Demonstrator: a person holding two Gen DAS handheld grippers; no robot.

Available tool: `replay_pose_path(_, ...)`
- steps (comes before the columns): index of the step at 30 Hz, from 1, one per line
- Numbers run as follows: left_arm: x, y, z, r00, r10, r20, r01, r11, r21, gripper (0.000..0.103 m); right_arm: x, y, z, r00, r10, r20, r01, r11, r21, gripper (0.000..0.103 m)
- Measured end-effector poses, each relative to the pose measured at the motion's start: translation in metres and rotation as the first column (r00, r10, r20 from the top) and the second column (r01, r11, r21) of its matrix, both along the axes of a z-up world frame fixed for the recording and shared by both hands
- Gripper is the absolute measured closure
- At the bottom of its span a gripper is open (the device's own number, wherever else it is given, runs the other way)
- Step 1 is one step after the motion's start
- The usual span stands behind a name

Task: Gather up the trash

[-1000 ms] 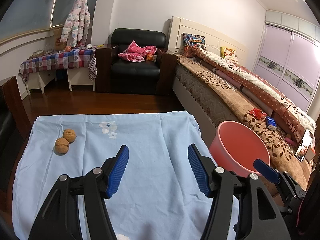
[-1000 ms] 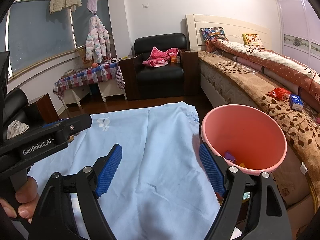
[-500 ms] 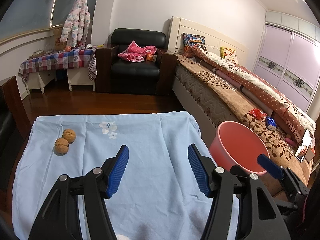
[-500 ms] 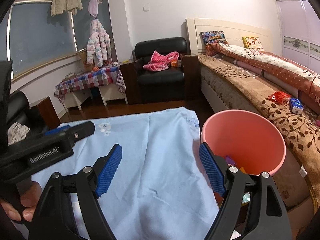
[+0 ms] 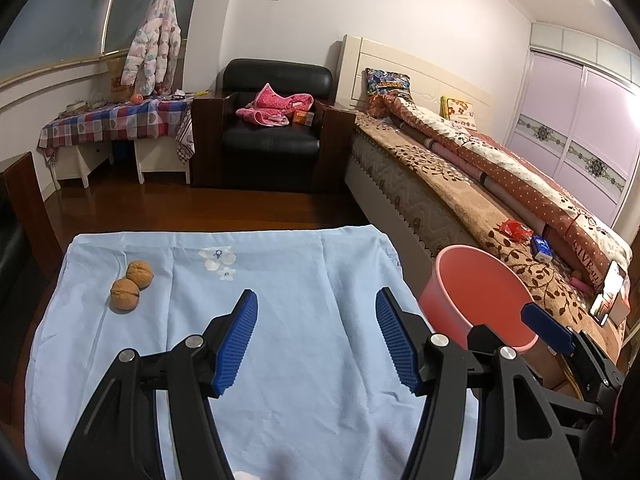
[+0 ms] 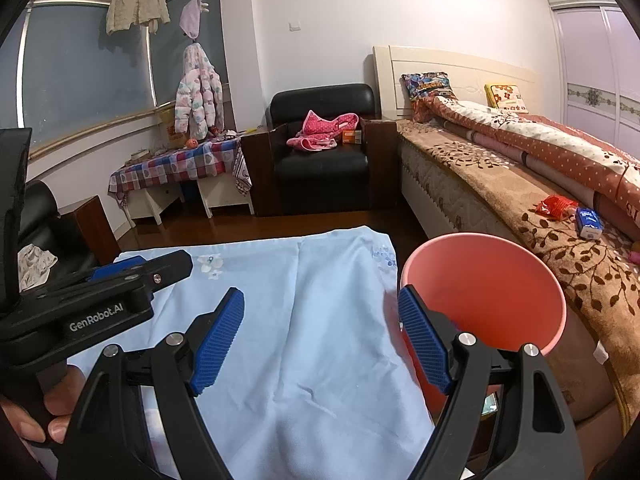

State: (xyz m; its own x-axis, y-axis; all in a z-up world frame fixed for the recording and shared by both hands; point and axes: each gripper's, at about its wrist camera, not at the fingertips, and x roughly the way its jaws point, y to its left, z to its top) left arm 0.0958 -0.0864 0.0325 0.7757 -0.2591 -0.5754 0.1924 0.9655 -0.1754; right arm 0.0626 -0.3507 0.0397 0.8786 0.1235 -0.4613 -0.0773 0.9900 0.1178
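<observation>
The right tool [image 6: 320, 340] has drifted back from the pink bin [image 6: 556, 304], both it and the left tool [image 5: 316, 336] spread empty, so two walnuts [image 5: 132, 286] on the blue-clothed worktop [image 5: 300, 272] likely await collecting.

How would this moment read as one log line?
left gripper open, empty | right gripper open, empty | walnuts on cloth | bin beside table

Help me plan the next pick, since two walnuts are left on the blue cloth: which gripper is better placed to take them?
Probably the left gripper. It is open over the blue cloth, with the walnuts to its left; the open right gripper sits by the pink bin, on the opposite side.
</observation>
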Motion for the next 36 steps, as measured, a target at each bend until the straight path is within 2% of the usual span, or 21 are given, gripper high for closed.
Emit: replay_pose_path(36,0.0002,-0.0056,0.0014,1.000,0.004,0.004,-0.004,1.000,0.015,0.042,0.0014,-0.0055,-0.0079,1.000,0.000,-0.018,0.000,1.000,0.007,0.023)
